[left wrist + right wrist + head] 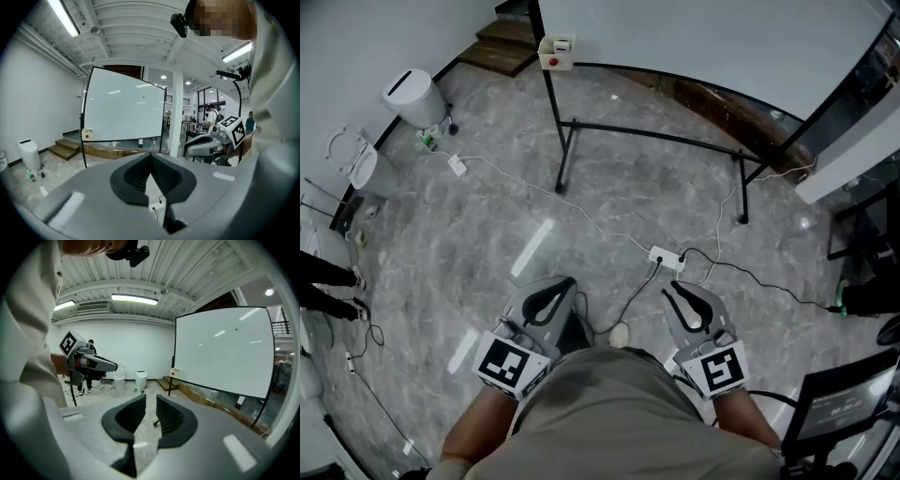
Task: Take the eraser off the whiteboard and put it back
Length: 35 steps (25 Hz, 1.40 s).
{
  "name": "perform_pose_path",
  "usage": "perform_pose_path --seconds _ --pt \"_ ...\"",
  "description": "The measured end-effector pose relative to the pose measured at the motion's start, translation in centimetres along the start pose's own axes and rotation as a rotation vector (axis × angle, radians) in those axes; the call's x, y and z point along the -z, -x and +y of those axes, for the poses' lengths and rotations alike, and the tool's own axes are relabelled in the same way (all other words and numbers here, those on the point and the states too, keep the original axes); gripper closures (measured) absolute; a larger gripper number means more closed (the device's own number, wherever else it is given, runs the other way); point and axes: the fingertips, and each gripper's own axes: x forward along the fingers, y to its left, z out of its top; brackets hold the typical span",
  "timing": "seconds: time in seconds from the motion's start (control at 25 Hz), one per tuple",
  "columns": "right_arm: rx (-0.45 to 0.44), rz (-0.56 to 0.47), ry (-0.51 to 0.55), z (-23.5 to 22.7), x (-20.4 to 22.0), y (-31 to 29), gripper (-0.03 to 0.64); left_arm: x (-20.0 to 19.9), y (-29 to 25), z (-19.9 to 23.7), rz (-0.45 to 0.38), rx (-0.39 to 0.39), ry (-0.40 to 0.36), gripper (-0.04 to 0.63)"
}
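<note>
1. Covering the whole head view, the grey marble floor carries everything. White walls and a ribbed ceiling with strip lights close the room. Wooden steps lie at the floor's far edge, behind the board.
2. Whiteboard: upright on a black tube stand near the floor's far edge, with its blank face toward the person. Judgement: this presents the board squarely for a frontal reach.
3. Left hand-held gripper: held low in front of the body, well apart from the board. Its jaw tips touch and nothing is between them.
4. Right hand-held gripper: beside the left one, jaws drawn to a thin slit, empty. Judgement: both are carried narrow and aimed at the board because the step in hand is the approach, and no grasp is due yet.
5. Power strip: lies on the floor with its cables, just ahead of the grippers, between the person and the stand. Judgement: a trip hazard on the way forward.
6. Eraser: judged to be the small cream block with a red spot at the whiteboard's lower left corner, beside the stand's left post. It is untouched. Judgement: its low corner position favours the left hand-held gripper.
</note>
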Motion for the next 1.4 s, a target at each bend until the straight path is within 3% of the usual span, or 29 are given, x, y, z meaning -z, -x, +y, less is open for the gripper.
perform_pose_path --seconds 0.08,0.32,0.72,0.92,1.16,1.4 --pt "0.012 0.007 -0.01 -0.8 -0.6 -2.1 0.555 -0.3 -1.3 2.0 0.015 0.014 -0.001 0.591" --pt "0.018 0.045 0.041 -1.1 -2.6 -9.9 0.555 -1.6 -3.2 9.3 -0.084 0.047 0.003 0.591" --pt "0.041 0.031 0.107 -0.1 -10.0 -25.5 0.555 -3.2 -2.3 25.4 -0.08 0.062 -0.052 0.591" --pt "0.074 0.056 0.108 -0.3 -11.4 -30.8 0.555 -3.1 -2.2 31.2 -0.073 0.034 -0.016 0.591" --pt "0.064 0.077 0.092 -4.1 -11.0 -36.9 0.538 -3.1 -5.3 35.0 -0.06 -0.001 0.03 0.591" --pt "0.05 0.057 0.097 -10.8 -12.3 -44.0 0.515 -5.3 -10.7 39.0 -0.056 -0.044 0.01 0.591"
